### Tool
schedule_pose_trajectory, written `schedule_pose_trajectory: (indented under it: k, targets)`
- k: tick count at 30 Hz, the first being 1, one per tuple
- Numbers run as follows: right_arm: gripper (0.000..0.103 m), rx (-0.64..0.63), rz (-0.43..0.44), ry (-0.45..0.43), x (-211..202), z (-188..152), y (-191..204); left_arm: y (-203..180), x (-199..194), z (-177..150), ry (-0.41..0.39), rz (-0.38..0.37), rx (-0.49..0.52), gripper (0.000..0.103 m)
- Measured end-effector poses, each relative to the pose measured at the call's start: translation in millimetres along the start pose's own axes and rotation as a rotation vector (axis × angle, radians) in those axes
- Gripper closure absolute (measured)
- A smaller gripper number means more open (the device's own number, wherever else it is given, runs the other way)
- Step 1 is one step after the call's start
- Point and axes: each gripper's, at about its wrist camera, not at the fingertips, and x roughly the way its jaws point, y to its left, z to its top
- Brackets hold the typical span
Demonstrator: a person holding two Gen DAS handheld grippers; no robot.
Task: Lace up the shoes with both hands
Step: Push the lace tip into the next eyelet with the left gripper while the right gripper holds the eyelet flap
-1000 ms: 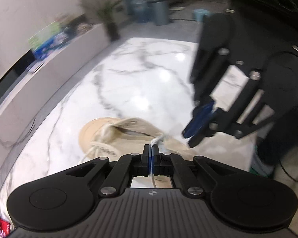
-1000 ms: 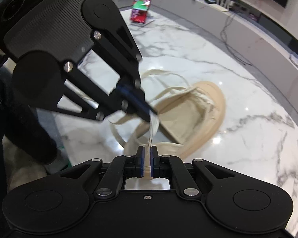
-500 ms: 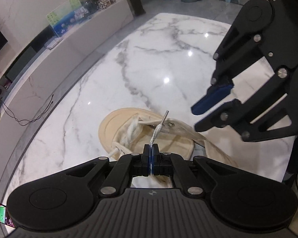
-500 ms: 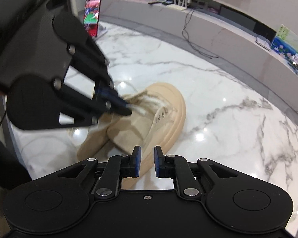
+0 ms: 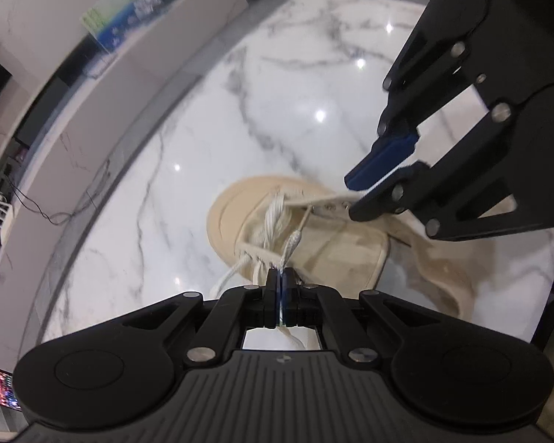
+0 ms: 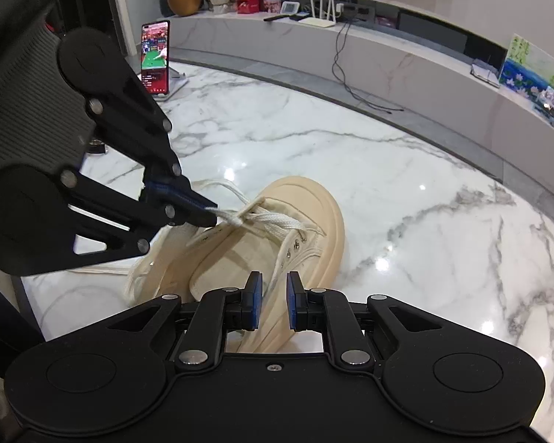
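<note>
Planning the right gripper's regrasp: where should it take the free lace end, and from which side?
Judging by pose: grip the lace end on the stiff aglet just beyond the shut left gripper. Come from the shoe's right; the right gripper is open there.

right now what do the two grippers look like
Both the left gripper and the right gripper are matte black, with ribbed bodies, round discs either side, silver screw heads on angular linkage arms and blue pads on the fingertips. No cables or sleeves show.
</note>
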Motion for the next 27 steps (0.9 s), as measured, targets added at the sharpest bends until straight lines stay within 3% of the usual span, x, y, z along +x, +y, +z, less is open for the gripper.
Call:
schedule_pose_trajectory:
  k: [27]
  targets:
    - [0.093,0.187,0.162,0.016,7,-11,-49,11,34,20,0.095,-0.098,0.013,0.103]
